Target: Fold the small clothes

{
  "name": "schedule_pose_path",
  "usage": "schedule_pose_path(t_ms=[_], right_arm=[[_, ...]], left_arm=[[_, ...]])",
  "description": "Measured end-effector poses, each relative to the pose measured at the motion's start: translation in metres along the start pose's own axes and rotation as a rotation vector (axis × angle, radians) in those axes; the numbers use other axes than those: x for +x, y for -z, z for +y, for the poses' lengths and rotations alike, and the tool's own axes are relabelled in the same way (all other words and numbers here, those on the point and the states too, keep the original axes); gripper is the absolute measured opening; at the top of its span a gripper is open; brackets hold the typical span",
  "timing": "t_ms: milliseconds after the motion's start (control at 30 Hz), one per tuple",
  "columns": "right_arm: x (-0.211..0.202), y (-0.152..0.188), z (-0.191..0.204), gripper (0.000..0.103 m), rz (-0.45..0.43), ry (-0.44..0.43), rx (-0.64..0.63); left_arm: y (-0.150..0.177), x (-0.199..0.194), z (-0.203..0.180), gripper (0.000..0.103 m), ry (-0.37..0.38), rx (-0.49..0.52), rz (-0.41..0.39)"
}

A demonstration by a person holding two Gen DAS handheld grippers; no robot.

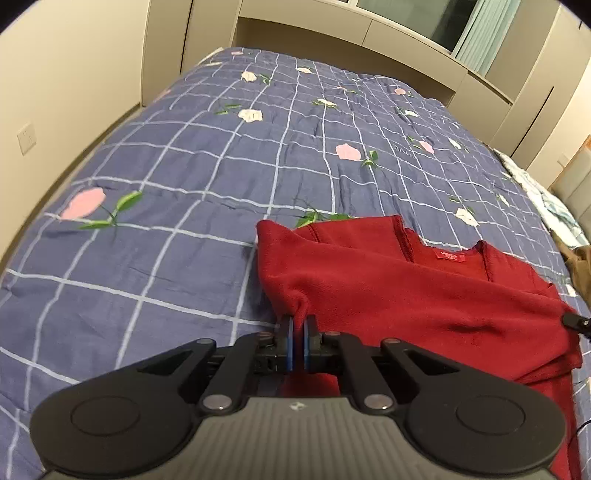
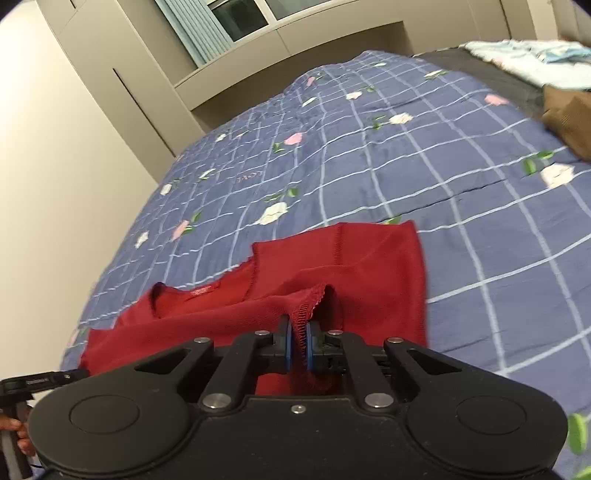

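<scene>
A small dark red knit garment (image 1: 424, 291) lies on the blue checked bedspread (image 1: 184, 192), neck label facing up. My left gripper (image 1: 298, 325) is shut on a pinch of its left edge, held just above the bed. In the right wrist view the same red garment (image 2: 369, 269) is folded partly over itself. My right gripper (image 2: 299, 326) is shut on its stitched hem edge. The left gripper's tip (image 2: 44, 380) shows at the far left of the right wrist view, and the right gripper's tip (image 1: 576, 322) shows at the right edge of the left wrist view.
The bedspread (image 2: 406, 155) has a flower print and covers the whole bed. A brown garment (image 2: 570, 118) and a pale patterned cloth (image 2: 535, 62) lie at the bed's far right side. Cabinets (image 1: 369, 33) and a window stand behind the bed.
</scene>
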State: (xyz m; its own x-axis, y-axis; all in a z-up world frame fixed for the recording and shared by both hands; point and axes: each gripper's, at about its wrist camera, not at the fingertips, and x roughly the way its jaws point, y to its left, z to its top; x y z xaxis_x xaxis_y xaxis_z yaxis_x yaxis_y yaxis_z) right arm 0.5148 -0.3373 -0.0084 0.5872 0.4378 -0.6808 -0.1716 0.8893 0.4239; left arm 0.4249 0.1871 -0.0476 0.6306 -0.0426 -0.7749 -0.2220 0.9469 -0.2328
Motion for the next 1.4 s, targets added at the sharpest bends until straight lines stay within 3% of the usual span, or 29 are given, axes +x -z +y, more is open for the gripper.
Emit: schedule_pose_path(t_ms=[100, 200, 233, 267, 333, 400, 467, 567, 633, 700, 767, 867, 967, 1200, 1400], right_arm=[[0.011, 0.004, -0.005, 0.007, 0.043, 0.038, 0.009], [0.018, 0.009, -0.005, 0.014, 0.063, 0.065, -0.027], [0.014, 0.009, -0.002, 0.022, 0.053, 0.067, -0.039], [0.009, 0.009, 0.001, 0.029, 0.035, 0.074, -0.062], [0.001, 0.01, 0.008, 0.043, -0.01, 0.098, -0.138], [0.001, 0.009, 0.012, 0.05, -0.031, 0.121, -0.172], [0.008, 0.009, 0.013, 0.05, -0.035, 0.174, -0.191], [0.026, 0.013, 0.013, 0.045, 0.0, 0.275, -0.261], [0.023, 0.016, 0.017, 0.046, -0.021, 0.286, -0.293], [0.01, 0.021, 0.021, 0.056, -0.066, 0.283, -0.326], [-0.008, 0.028, 0.025, 0.074, -0.12, 0.279, -0.372], [-0.025, 0.042, 0.029, 0.08, -0.155, 0.324, -0.465], [-0.039, 0.061, 0.028, 0.087, -0.17, 0.38, -0.499], [-0.044, 0.105, 0.018, 0.087, -0.107, 0.397, -0.456], [-0.046, 0.122, 0.016, 0.088, -0.123, 0.356, -0.39]], left_arm=[[0.005, 0.014, 0.004, 0.004, -0.017, -0.015, 0.039], [0.009, 0.02, 0.012, 0.013, -0.009, -0.074, 0.037], [0.009, 0.016, 0.012, 0.022, -0.016, -0.08, 0.03], [0.009, 0.011, 0.011, 0.044, -0.032, -0.072, 0.023], [0.011, 0.005, 0.008, 0.066, -0.079, -0.04, 0.0], [0.013, 0.004, 0.005, 0.067, -0.102, -0.012, -0.007], [0.017, 0.013, 0.006, 0.067, -0.12, -0.028, 0.03], [0.022, 0.018, -0.001, 0.07, -0.147, 0.001, 0.011], [0.022, 0.013, -0.006, 0.073, -0.166, 0.028, 0.006], [0.022, 0.005, -0.005, 0.086, -0.188, 0.027, 0.003], [0.025, -0.008, -0.004, 0.092, -0.19, 0.021, -0.027], [0.033, -0.027, -0.005, 0.102, -0.17, 0.025, -0.075], [0.048, -0.039, -0.011, 0.102, -0.166, 0.085, -0.112], [0.076, -0.035, -0.028, 0.102, -0.249, 0.2, -0.106], [0.071, -0.045, -0.029, 0.102, -0.175, 0.13, -0.157]])
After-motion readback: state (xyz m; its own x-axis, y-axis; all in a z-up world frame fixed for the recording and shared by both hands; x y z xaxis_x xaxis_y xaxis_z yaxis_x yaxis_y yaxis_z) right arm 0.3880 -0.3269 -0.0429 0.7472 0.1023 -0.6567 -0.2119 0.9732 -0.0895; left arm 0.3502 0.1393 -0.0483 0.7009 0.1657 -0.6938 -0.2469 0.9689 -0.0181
